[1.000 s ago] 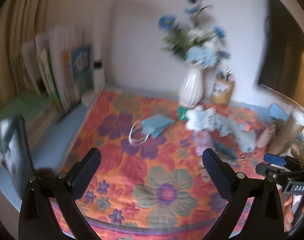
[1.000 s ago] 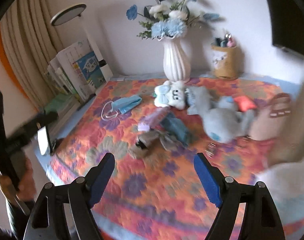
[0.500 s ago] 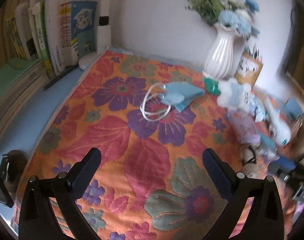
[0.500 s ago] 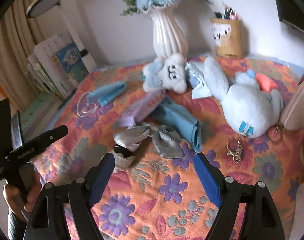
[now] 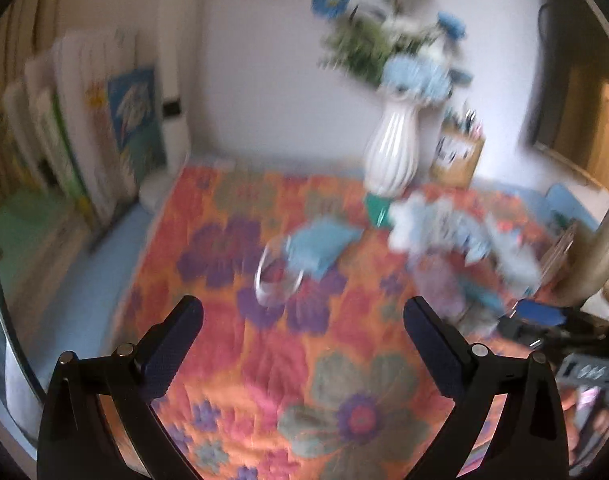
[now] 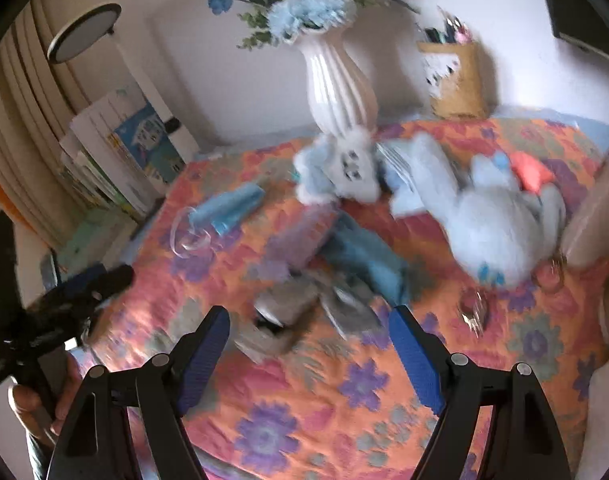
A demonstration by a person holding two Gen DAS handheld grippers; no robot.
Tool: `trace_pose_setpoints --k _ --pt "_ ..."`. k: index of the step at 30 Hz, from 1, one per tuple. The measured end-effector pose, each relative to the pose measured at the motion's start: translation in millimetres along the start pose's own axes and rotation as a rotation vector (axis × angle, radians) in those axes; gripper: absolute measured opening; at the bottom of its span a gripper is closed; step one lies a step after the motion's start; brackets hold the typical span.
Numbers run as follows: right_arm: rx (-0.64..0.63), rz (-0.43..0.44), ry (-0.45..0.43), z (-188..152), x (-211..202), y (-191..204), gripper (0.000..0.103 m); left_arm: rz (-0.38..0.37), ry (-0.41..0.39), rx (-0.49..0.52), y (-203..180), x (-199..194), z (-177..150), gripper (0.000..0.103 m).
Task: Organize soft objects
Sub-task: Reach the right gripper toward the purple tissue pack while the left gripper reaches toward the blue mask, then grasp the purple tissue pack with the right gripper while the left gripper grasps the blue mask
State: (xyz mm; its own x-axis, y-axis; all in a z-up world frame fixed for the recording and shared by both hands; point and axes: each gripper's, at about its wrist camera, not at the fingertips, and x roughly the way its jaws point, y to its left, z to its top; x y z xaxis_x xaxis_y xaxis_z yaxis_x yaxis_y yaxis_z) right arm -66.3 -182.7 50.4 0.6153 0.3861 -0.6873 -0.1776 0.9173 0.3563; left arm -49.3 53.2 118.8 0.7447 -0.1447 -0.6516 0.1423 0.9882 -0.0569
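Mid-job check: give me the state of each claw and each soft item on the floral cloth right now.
Left claw: open, empty.
Right claw: open, empty, above the grey socks.
Face mask: lying flat, loops loose, apart from the pile.
Grey socks: crumpled, unsorted.
Blue cloth: rumpled, beside the socks.
Small plush: lying by the vase.
Large plush: lying on its side.
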Motion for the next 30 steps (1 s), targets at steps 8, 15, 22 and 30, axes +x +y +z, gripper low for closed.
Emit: trace_pose_setpoints --k 8,15,22,30 --pt "-0.054 -0.074 0.078 50.4 41.5 33.1 0.08 0.02 0.05 0.251 -32.3 78.3 40.4 0.098" --pt "-0.039 -0.1 0.142 57.7 84.4 29.0 0.077 0.014 0.189 0.316 -30.9 146.1 30.2 0.073" --pt "-0.067 -0.171 0.176 55.9 108.9 27.2 0.05 -0.09 0.248 0.254 -17.8 168.1 21.4 0.018" --pt "-0.041 -0.054 0.04 50.6 71.3 18.2 0.038 -0.165 0.176 0.105 5.3 117.4 21.8 0.013"
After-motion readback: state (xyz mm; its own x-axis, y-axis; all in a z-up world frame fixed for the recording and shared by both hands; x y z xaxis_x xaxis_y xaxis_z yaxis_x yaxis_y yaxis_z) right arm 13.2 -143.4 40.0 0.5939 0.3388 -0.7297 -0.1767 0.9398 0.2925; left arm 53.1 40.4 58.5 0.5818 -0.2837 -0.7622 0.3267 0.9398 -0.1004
